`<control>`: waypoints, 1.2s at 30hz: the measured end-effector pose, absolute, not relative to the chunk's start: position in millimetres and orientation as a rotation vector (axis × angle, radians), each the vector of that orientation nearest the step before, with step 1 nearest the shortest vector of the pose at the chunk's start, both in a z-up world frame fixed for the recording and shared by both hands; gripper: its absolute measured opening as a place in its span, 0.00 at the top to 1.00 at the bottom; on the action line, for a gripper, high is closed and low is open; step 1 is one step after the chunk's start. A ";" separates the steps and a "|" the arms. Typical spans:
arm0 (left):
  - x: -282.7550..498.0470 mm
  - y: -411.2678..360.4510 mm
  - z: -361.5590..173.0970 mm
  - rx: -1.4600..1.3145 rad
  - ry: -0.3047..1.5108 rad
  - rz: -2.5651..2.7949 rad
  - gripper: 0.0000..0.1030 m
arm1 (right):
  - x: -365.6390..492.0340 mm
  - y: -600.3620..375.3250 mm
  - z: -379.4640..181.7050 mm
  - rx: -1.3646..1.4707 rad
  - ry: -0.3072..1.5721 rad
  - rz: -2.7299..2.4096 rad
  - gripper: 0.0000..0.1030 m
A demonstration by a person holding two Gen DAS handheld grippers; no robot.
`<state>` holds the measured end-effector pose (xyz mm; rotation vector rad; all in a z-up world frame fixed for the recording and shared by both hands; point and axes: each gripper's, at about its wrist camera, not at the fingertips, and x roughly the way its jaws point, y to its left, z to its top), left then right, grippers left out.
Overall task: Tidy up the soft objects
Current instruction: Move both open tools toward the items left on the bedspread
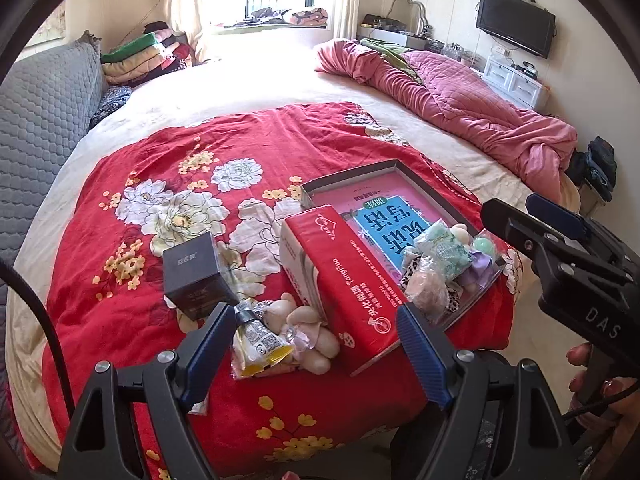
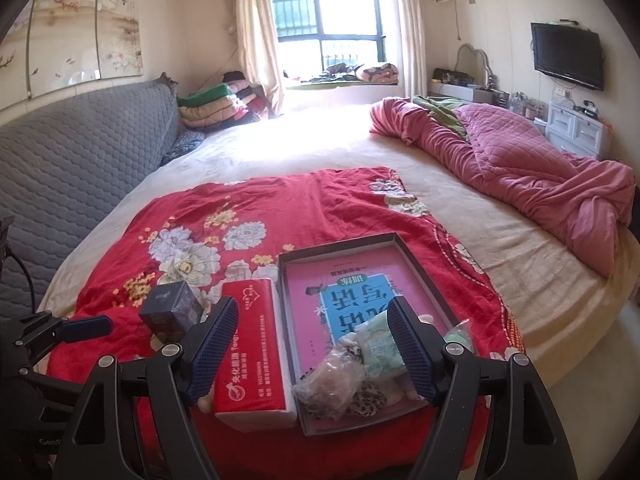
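Holding soft packets (image 2: 362, 364), the tray (image 2: 416, 264) lies on the red cloth (image 1: 280, 136); both grippers' fingers wide, empty.

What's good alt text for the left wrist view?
Open left gripper hovers over a red floral cloth on a bed, above a red tissue pack, a dark box, loose soft items and a tray holding more.

Red tissue pack (image 1: 344, 280) near the red floral cloth's front edge — Latin "Yanghua" readable along its top, plus Chinese print too small to make out. Right gripper body (image 1: 592, 280) reads "DAS". Pink-and-blue book (image 2: 360, 292) in the tray: large Chinese title, upside down. Dark box (image 1: 196, 276): small illegible logo.
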<state>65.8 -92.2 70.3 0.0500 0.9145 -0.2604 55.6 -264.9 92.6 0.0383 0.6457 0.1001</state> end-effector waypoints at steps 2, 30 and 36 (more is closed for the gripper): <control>63.6 -84.2 71.4 0.040 0.912 -0.253 0.21 | 54.4 -257.0 93.4 0.027 0.648 0.107 0.24; 54.4 -2.3 51.4 -0.061 0.950 -0.139 0.21 | 48.0 -196.6 81.5 -0.084 0.694 0.223 0.24; 57.5 24.8 36.4 -0.092 0.977 -0.083 0.21 | 48.7 -186.3 72.6 -0.105 0.710 0.247 0.24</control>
